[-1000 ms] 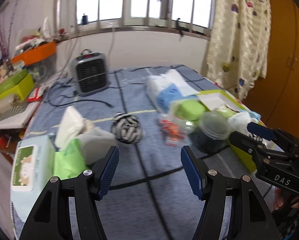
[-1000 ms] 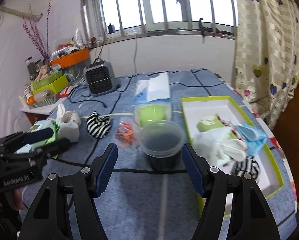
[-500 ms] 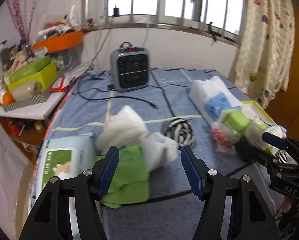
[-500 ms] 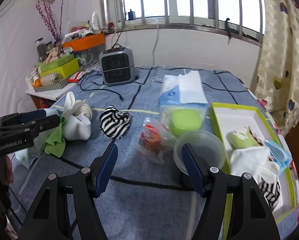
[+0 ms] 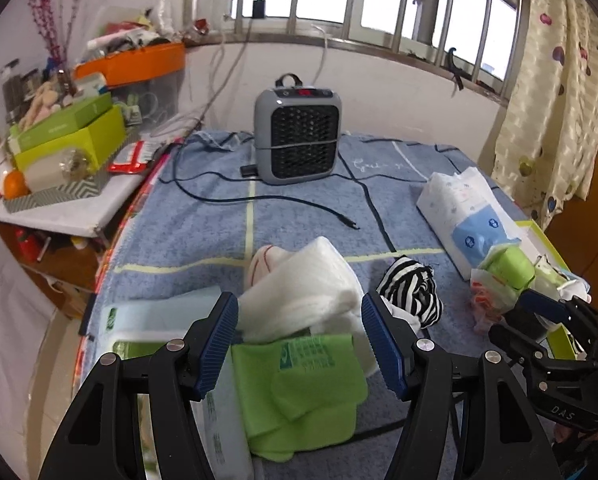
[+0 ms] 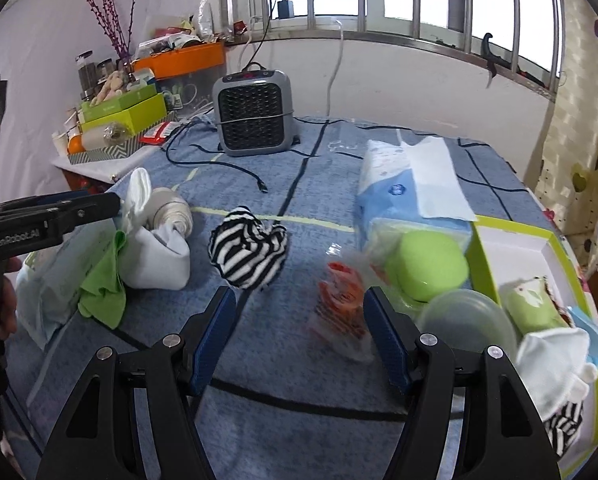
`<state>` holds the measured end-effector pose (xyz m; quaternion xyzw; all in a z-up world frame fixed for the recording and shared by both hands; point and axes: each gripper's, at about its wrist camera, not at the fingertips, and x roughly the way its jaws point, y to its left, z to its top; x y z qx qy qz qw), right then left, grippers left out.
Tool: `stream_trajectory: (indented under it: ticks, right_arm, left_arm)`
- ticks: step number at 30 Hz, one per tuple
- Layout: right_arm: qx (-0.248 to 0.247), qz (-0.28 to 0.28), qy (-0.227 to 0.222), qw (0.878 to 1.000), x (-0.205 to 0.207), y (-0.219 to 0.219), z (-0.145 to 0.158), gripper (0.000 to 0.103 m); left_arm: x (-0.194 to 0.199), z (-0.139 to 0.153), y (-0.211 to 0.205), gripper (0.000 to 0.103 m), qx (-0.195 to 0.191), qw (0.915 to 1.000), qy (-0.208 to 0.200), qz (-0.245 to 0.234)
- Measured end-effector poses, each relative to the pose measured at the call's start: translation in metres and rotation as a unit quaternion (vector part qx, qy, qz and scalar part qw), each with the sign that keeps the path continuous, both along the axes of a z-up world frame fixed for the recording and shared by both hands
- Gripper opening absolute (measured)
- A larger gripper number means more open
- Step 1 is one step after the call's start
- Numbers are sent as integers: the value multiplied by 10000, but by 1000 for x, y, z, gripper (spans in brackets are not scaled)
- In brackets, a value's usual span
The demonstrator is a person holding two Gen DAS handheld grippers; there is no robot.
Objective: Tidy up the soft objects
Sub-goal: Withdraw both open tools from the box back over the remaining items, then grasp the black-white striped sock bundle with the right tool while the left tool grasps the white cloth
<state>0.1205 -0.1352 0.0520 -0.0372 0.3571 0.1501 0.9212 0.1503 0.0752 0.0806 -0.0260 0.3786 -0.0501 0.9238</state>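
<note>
My left gripper (image 5: 301, 344) stands open, low over a pile of soft things at the table's near left. Between its fingers show a folded white cloth (image 5: 299, 300) and a green cloth (image 5: 303, 380), untouched by the pads. A black-and-white striped sock ball (image 5: 411, 296) lies just to their right. My right gripper (image 6: 299, 336) is open and empty, with the striped ball (image 6: 247, 252) ahead of it. The green-rimmed box (image 6: 483, 264) at the right holds a white sock (image 6: 555, 364) and other soft items.
A grey heater (image 5: 297, 140) with its loose cable (image 5: 279, 200) stands at the back. A tissue pack (image 6: 403, 184), a bagged green sponge (image 6: 427, 264), a clear tub (image 6: 467, 320) and a snack bag (image 6: 339, 300) crowd the right. A wipes pack (image 5: 147, 328) lies far left.
Both grippers have swung left across the table. The left one went from facing the striped ball to hanging over the white and green cloths. The right one left the clear tub.
</note>
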Motion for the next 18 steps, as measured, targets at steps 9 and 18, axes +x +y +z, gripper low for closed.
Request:
stream_trajectory:
  ticks: [9,18]
  right_arm:
    - [222,113,136,9996,31,21,1,67]
    - [455,125,500,9976,67,33,-10,67]
  left_arm:
    - [17,-9,0,64,55,9997,138,-174]
    - [25,-17,-3,64,15,9991,256,-343]
